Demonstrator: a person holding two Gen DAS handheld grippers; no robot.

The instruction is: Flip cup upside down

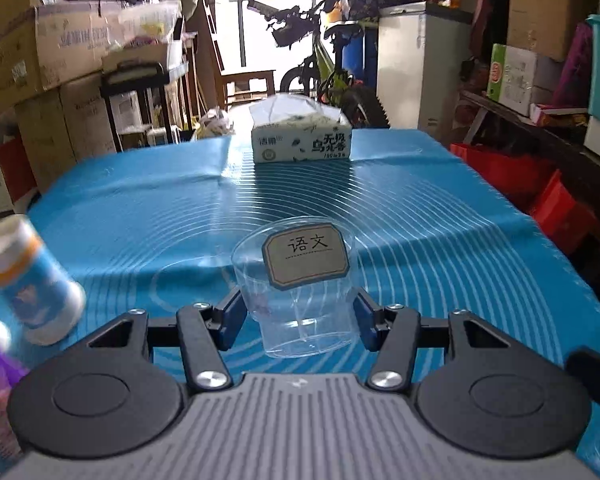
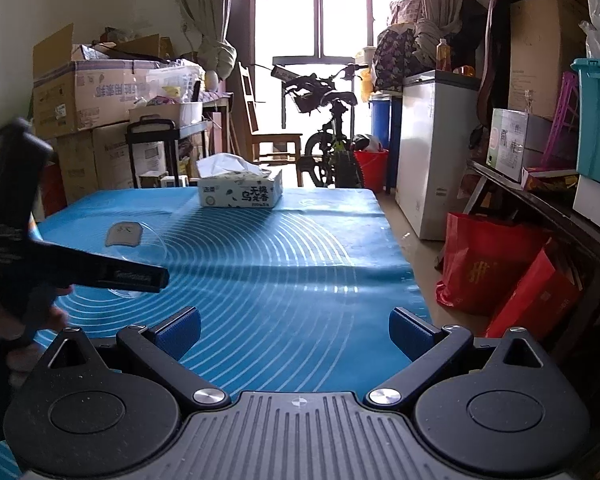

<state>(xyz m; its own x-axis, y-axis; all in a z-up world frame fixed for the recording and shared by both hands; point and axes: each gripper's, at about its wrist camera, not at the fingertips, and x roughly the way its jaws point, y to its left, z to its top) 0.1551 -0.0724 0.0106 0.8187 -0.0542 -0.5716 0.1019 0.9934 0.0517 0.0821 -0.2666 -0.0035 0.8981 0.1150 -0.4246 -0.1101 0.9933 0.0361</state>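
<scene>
Right now the left hand-held gripper (image 1: 300, 318) is reaching around the clear plastic cup (image 1: 300, 292), its two blue pads sitting on either side of the cup's lower half. Whether the pads are actually pressing the wall or just flanking it, I cannot tell from the left wrist view. The cup is standing with its wide rim up and its narrower base down on the blue mat of the bench (image 1: 440, 216), tilting slightly, and its tan label (image 1: 306, 256) with two printed characters is facing the camera.

Over on the right, the right hand-held gripper (image 2: 295, 334) is hovering over the mat with its jaws spread wide and nothing between them. From its view the cup (image 2: 136, 256) is showing at the left, partly hidden behind one dark finger of the left tool.

A tissue box (image 1: 300, 140) is sitting at the far edge of the bench. A blue-and-white canister (image 1: 30, 280) is standing near the left edge, well apart from the cup.
</scene>
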